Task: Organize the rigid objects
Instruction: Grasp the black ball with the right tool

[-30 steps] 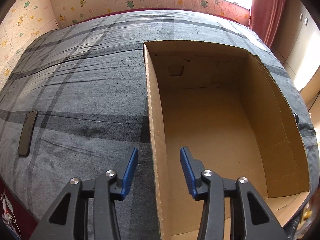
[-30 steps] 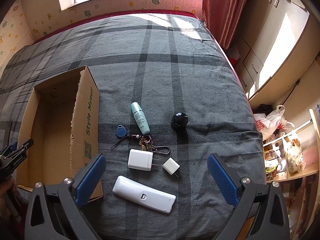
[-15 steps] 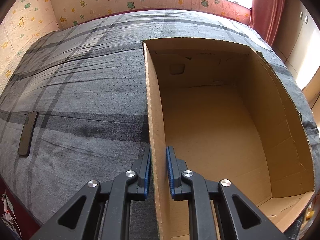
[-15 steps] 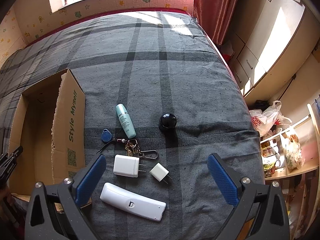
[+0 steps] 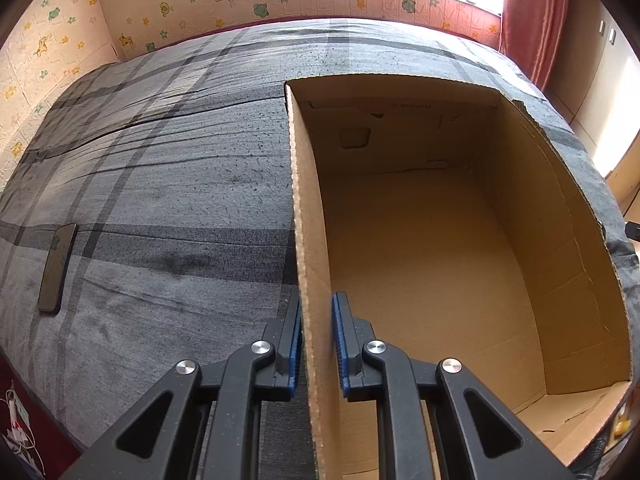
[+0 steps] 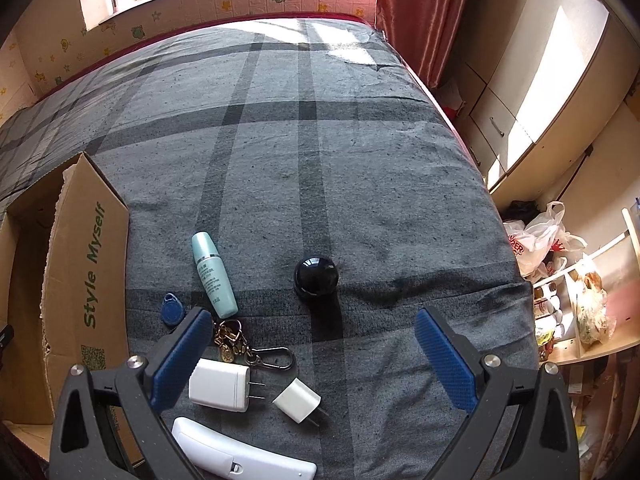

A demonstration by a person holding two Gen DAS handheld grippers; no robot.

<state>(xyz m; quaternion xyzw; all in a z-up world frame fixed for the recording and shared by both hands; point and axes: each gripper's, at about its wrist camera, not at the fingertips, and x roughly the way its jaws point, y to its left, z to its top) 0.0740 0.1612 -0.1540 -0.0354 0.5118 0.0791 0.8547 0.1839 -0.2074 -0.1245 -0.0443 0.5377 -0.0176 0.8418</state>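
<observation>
Brown cardboard box [image 6: 90,264] outer wall: "Style Myself", green letters I read lengthwise; QR code below.
White plastic bag [image 6: 536,240]: red letters, partly readable "NDER".

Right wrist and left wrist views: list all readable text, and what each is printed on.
"Style Myself": green letters on the outer wall of the cardboard box.
QR code lower on that wall: a code, no words.
Teal bottle: print too small to read.
Plastic bag beside the bed: red letters, partly hidden, unreadable.
Inside the box's far wall, left wrist view: faint print, too blurred.

Left gripper [image 5: 316,340] clamped, right gripper [image 6: 314,354] spread.
The cardboard box [image 5: 420,240] wall is pinched between the left pads; the right jaws are held wide apart beside that box.
</observation>
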